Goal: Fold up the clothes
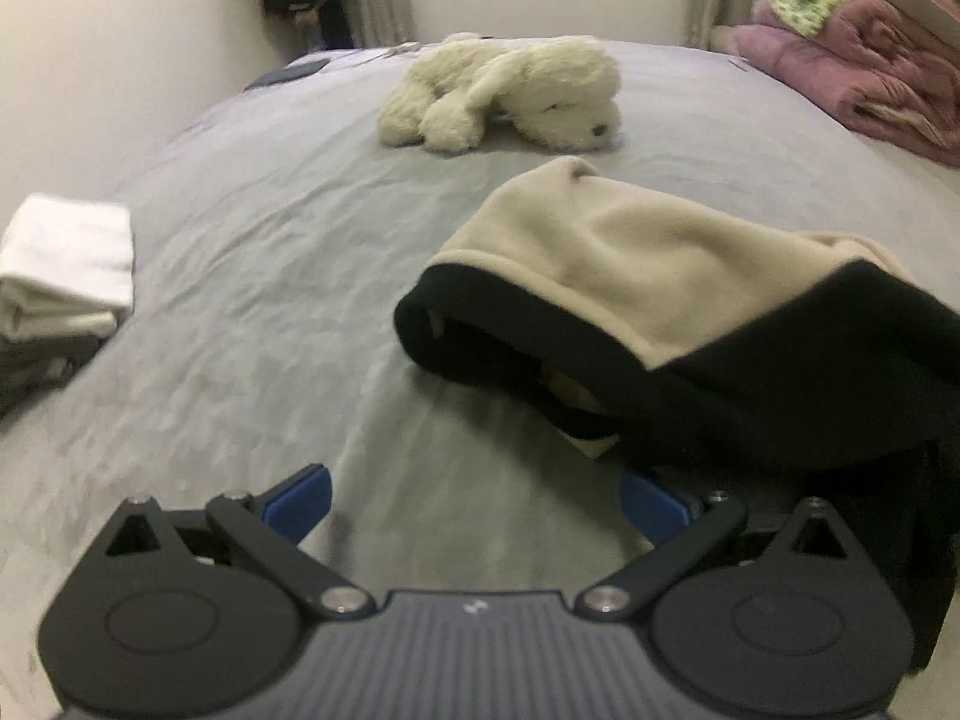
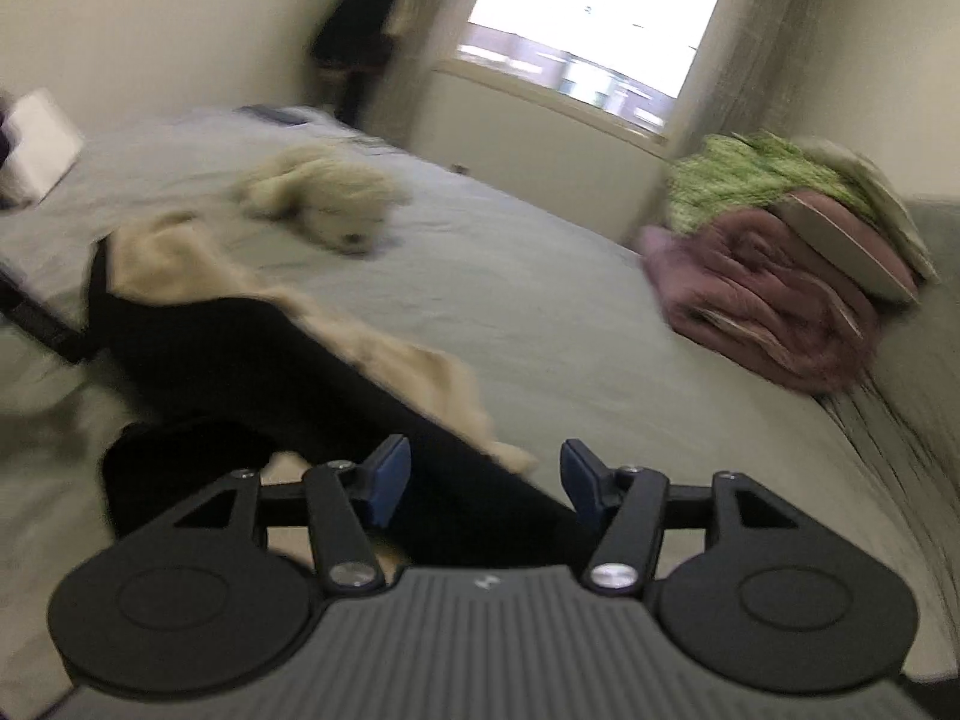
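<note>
A cream and black fleece garment point(image 1: 648, 300) lies bunched on the grey bed sheet point(image 1: 270, 300), its black part draping toward the right. My left gripper point(image 1: 477, 501) is open and empty, low over the sheet just left of the garment; its right finger sits at the black edge. In the right wrist view the same garment point(image 2: 252, 324) stretches from the left down to my right gripper point(image 2: 486, 483). That gripper is open, with black fabric lying between and under its blue pads point(image 2: 390, 480). The view is blurred.
A white plush dog point(image 1: 510, 96) lies further back on the bed. Folded white clothes point(image 1: 66, 258) sit at the left edge. A pile of pink and green blankets point(image 2: 786, 264) sits at the right. A wall and window point(image 2: 594, 36) stand behind.
</note>
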A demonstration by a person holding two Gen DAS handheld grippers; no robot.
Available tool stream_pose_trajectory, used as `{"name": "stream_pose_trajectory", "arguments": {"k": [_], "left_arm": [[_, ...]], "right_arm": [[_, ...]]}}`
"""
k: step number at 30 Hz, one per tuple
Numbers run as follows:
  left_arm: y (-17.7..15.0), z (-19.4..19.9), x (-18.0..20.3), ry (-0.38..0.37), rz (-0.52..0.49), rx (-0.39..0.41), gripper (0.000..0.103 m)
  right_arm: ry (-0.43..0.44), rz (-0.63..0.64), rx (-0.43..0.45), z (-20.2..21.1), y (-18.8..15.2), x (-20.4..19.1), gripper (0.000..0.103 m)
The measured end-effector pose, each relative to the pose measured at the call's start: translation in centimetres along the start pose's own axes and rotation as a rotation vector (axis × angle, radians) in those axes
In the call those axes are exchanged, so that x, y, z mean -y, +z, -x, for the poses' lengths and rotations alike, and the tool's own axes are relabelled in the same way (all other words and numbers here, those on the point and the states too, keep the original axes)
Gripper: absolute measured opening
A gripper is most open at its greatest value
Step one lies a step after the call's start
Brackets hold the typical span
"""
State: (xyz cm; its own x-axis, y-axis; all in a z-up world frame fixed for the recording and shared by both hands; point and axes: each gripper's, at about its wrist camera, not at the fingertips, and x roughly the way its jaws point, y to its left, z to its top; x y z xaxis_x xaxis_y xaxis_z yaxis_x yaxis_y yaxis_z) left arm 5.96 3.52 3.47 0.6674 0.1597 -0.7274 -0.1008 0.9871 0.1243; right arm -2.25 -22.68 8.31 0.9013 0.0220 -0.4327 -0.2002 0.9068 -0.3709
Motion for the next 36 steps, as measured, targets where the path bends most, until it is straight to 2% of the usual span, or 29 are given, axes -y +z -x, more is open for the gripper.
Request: {"name": "stream_pose_trajectory", "arguments": {"k": [5, 10, 12, 15, 17, 22, 24, 25, 26, 31, 34, 36], "left_arm": [[-0.1, 0.5, 0.3, -0.009, -0.039, 0.024, 0.103], [-0.1, 0.5, 0.0, -0.026, -0.038, 0.019, 0.103], [-0.2, 0.4, -0.1, -0.032, -0.039, 0.015, 0.103], [-0.1, 0.3, -0.3, -0.042, -0.043, 0.008, 0.103], [-0.1, 0.1, -0.5, -0.049, -0.040, -0.003, 0.103], [0.0, 0.2, -1.4, -0.073, -0.020, -0.017, 0.103], [0.1, 0.1, -2.4, -0.082, 0.010, -0.027, 0.103], [0.1, 0.0, -3.0, -0.084, 0.031, -0.031, 0.103], [0.2, -0.2, -3.7, -0.079, 0.051, -0.032, 0.103], [0.0, -0.2, -5.5, -0.082, 0.066, -0.037, 0.103], [0.0, 0.1, -6.0, -0.120, 0.086, -0.042, 0.103], [-0.1, 0.2, -6.2, -0.143, 0.094, -0.047, 0.103]], "right_arm": [[0.078, 0.091, 0.045, -0.9, 0.6, -3.5, 0.060], [0.116, 0.144, 0.079, -1.8, 0.7, -5.5, 0.059], [0.118, 0.158, 0.078, -2.2, 0.6, -6.2, 0.055], [0.116, 0.169, 0.078, -2.7, 0.6, -7.0, 0.046], [0.112, 0.177, 0.075, -3.0, 0.8, -7.7, 0.035], [0.096, 0.205, 0.072, -3.6, 1.7, -9.3, 0.022], [0.080, 0.197, 0.072, -3.6, 2.4, -9.7, 0.013], [0.072, 0.193, 0.071, -3.6, 2.7, -9.9, 0.003], [0.064, 0.189, 0.071, -3.6, 3.0, -10.1, 0.000], [0.016, 0.170, 0.078, -3.4, 4.6, -10.8, 0.000], [-0.062, 0.121, 0.128, -1.3, 5.8, -8.8, 0.000], [-0.033, 0.061, 0.129, -0.1, 6.5, -6.8, 0.000]]}}
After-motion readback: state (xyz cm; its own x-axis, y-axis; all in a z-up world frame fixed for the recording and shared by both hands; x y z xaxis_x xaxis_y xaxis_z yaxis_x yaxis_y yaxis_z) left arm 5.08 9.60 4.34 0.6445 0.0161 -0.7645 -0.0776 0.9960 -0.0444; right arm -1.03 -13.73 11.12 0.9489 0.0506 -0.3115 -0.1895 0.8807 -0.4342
